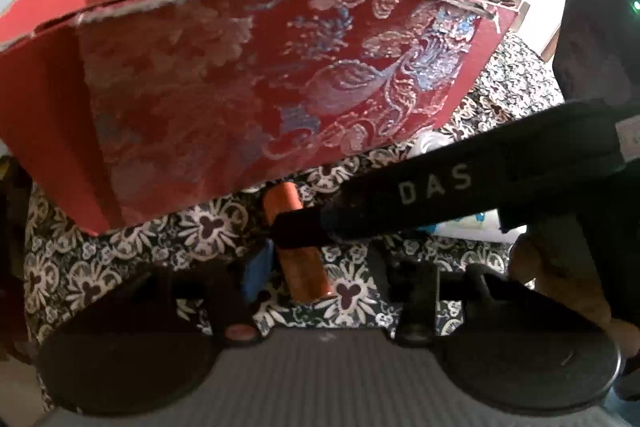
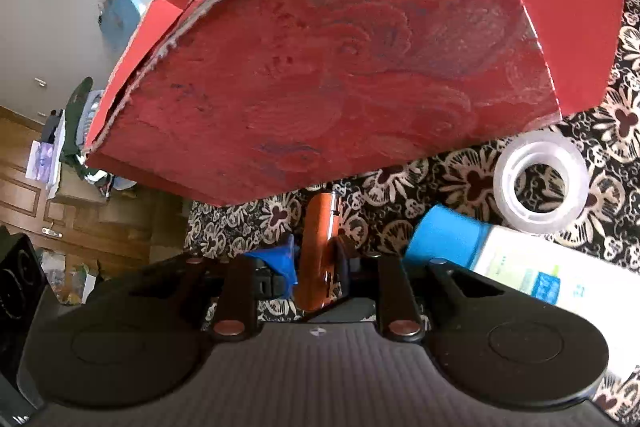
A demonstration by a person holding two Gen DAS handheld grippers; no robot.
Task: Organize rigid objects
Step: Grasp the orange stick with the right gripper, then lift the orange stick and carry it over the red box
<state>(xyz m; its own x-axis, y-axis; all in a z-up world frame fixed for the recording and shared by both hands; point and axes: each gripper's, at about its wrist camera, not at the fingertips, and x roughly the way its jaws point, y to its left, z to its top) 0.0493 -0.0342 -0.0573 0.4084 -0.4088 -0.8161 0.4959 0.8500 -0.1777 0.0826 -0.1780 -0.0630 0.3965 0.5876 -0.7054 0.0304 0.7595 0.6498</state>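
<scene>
Orange cylinder (image 2: 318, 223) tight in right gripper (image 2: 314, 263), left gripper (image 1: 316, 267) agape around it, red box (image 1: 240, 87) edge close.

Red box (image 1: 240, 87), silver floral print; perhaps orange tube (image 1: 304, 267).

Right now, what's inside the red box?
Cannot tell. Both wrist views show only the red box from outside, its patterned wall and torn rim; the interior is hidden. An orange cylinder lies on the cloth before it.

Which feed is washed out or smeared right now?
Left wrist: background behind the red box blown white, silver pattern glaring, orange tube soft, fisheye bending box edges. Right wrist: even light, tape roll sharp, blue-capped bottle slightly blurred.
</scene>
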